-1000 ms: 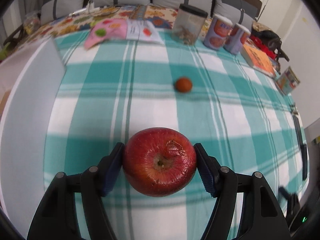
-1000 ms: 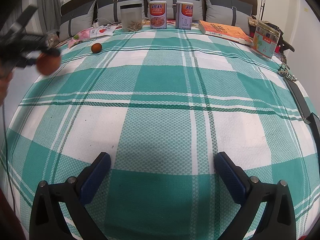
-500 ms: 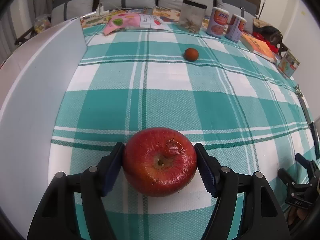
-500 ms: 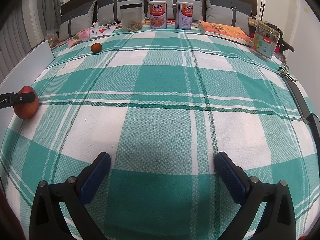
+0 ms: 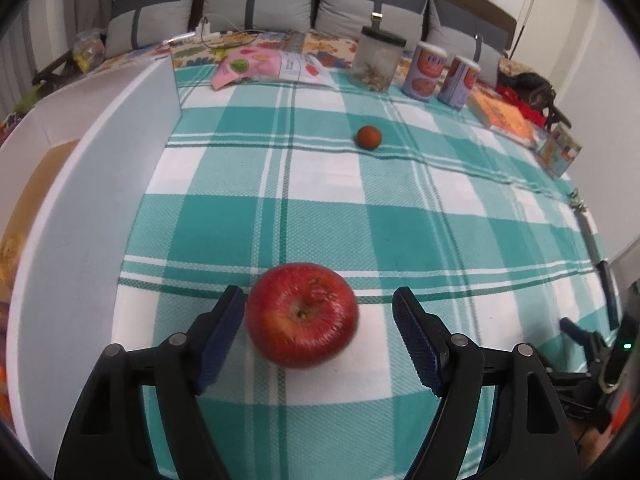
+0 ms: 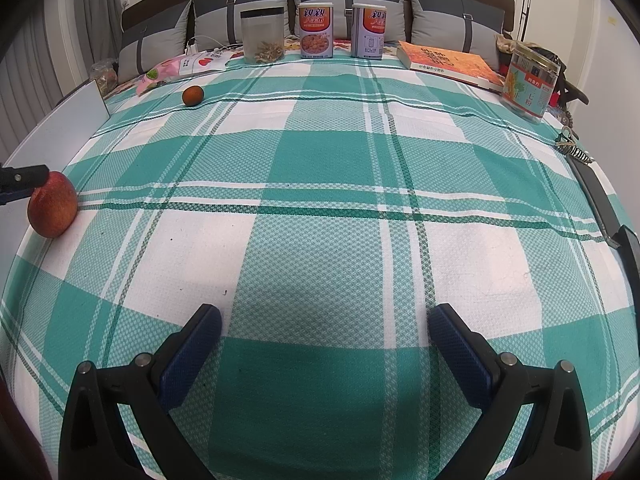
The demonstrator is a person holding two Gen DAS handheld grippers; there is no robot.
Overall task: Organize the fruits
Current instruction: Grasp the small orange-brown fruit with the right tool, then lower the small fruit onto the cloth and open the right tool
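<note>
Nearest in the left wrist view, the left gripper (image 5: 318, 334) has just been opening its jaws: the red apple (image 5: 302, 314) lies between them, close against the left pad, with a clear gap to the right pad, so nothing pinches it. The apple rests on the teal-and-white checked cloth (image 5: 340, 208), near the white box wall (image 5: 80, 216). The right gripper (image 6: 324, 354) hangs over bare cloth with its jaws spread wide and nothing between them; from there the apple sits at the far left edge. Farther back lies a small orange fruit (image 5: 368, 137), well apart from the apple. Beyond it stand a clear jar (image 6: 263, 36) and two printed cans (image 6: 316, 31), with grey cushions (image 6: 224, 16) behind
</note>
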